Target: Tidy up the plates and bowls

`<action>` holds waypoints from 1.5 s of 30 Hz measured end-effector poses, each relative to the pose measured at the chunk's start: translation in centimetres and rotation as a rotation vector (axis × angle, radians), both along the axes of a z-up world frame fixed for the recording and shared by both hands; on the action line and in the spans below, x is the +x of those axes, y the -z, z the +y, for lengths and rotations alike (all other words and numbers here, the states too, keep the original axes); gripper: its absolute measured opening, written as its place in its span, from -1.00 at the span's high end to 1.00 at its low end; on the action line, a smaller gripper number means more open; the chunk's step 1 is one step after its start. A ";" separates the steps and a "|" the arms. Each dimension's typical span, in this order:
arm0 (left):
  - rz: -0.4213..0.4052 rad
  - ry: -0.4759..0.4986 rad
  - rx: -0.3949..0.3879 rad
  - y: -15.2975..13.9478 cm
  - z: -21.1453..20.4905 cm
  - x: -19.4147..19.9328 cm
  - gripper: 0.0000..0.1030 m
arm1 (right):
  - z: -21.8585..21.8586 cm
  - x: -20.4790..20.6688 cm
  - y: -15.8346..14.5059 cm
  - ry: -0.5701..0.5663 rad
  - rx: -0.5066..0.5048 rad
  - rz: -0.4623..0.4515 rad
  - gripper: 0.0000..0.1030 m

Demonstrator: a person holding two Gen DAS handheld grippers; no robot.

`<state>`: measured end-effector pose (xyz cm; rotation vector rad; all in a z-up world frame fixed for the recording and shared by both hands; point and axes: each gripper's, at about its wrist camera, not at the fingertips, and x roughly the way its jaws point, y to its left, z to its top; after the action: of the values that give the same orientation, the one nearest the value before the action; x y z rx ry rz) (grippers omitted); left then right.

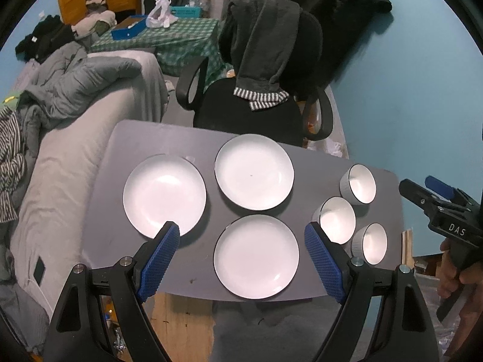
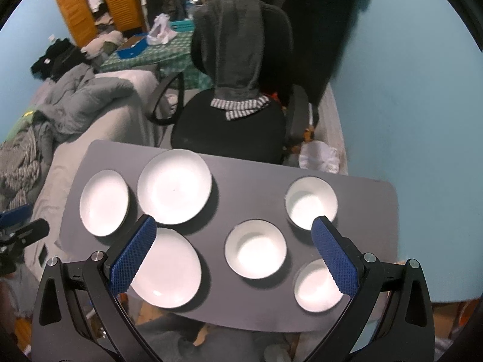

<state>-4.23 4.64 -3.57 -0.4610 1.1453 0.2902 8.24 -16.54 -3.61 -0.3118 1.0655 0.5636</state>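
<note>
Three white plates lie apart on the grey table (image 1: 120,157): a left plate (image 1: 164,195), a far plate (image 1: 254,171) and a near plate (image 1: 256,256). Three white bowls stand upright at the right: far bowl (image 1: 359,184), middle bowl (image 1: 336,219), near bowl (image 1: 372,243). My left gripper (image 1: 241,232) hovers open above the near plate, holding nothing. In the right wrist view my right gripper (image 2: 234,224) hangs open over the middle bowl (image 2: 255,250), between the near plate (image 2: 167,271) and the far bowl (image 2: 311,202); the near bowl (image 2: 317,286) sits under its right finger.
A black office chair (image 1: 256,111) draped with a dark garment stands behind the table's far edge. A grey sofa (image 1: 75,138) with piled clothes runs along the left. The blue wall (image 1: 407,90) is at the right. The right gripper's body and a hand (image 1: 452,277) show at the right edge.
</note>
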 end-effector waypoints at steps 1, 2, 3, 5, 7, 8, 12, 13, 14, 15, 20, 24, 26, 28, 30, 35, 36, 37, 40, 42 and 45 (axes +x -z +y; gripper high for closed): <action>0.001 -0.004 -0.005 0.2 0.2 -0.2 -0.68 | 0.3 -0.1 0.1 -0.018 0.004 0.000 -0.98; 0.005 -0.010 -0.005 0.5 0.5 -0.5 -0.68 | 0.7 -0.1 0.3 -0.034 0.004 0.003 -0.98; 0.012 -0.012 -0.002 0.8 0.6 -0.7 -0.68 | 1.0 0.0 0.4 -0.049 0.005 0.008 -0.98; 0.029 -0.006 0.007 1.3 0.9 -0.9 -0.68 | 1.5 0.0 1.0 -0.081 0.010 0.019 -0.98; 0.054 0.001 0.016 2.2 1.3 -1.2 -0.68 | 2.2 -0.1 1.8 -0.117 0.013 0.039 -0.98; 0.058 0.004 0.013 2.6 1.4 -1.3 -0.68 | 2.5 -0.2 2.2 -0.133 0.013 0.050 -0.98; 0.088 -0.006 -0.002 4.2 2.1 -1.9 -0.68 | 3.8 -0.6 3.9 -0.194 0.008 0.087 -0.98; 0.093 -0.009 -0.009 4.7 2.2 -2.1 -0.68 | 4.1 -0.7 4.3 -0.208 0.006 0.094 -0.98; 0.097 -0.012 -0.014 5.1 2.3 -2.3 -0.68 | 4.6 -0.7 4.9 -0.223 -0.003 0.110 -0.98; 0.100 -0.015 -0.019 5.5 2.3 -2.5 -0.68 | 4.8 -0.8 5.3 -0.233 -0.002 0.124 -0.98; 0.135 -0.010 -0.018 7.8 2.1 -2.7 -0.68 | 6.3 -0.6 7.9 -0.279 -0.003 0.196 -0.98; 0.156 -0.002 -0.032 9.6 1.8 -2.7 -0.68 | 7.1 -0.4 10.1 -0.308 -0.029 0.223 -0.98; 0.169 0.000 -0.031 10.2 1.7 -2.8 -0.68 | 7.2 -0.4 11.1 -0.318 -0.045 0.230 -0.98; 0.172 0.007 -0.029 10.8 1.6 -3.0 -0.68 | 7.3 -0.3 12.3 -0.332 -0.059 0.245 -0.98; 0.180 0.010 -0.024 11.3 1.6 -3.1 -0.68 | 7.3 -0.2 13.2 -0.343 -0.073 0.253 -0.98; 0.177 0.004 -0.038 13.1 1.6 -3.5 -0.68 | 7.9 -0.6 15.4 -0.392 -0.097 0.268 -0.98; 0.178 -0.004 -0.041 13.7 1.7 -3.6 -0.68 | 8.1 -0.8 15.7 -0.400 -0.099 0.269 -0.98; 0.186 -0.014 -0.046 14.3 1.7 -3.7 -0.68 | 8.3 -0.9 16.0 -0.408 -0.098 0.270 -0.98; 0.195 -0.023 -0.058 15.8 1.6 -3.9 -0.68 | 9.0 -1.4 17.3 -0.449 -0.108 0.274 -0.98; 0.198 -0.019 -0.064 16.6 1.5 -3.9 -0.68 | 9.3 -1.5 18.2 -0.469 -0.115 0.279 -0.98; 0.211 -0.018 -0.064 18.1 1.2 -4.0 -0.68 | 9.8 -1.5 19.6 -0.477 -0.135 0.285 -0.97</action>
<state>-8.23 5.81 -21.66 -0.5063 1.3601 0.3241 6.79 -6.77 -23.19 -0.6262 1.3152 0.9855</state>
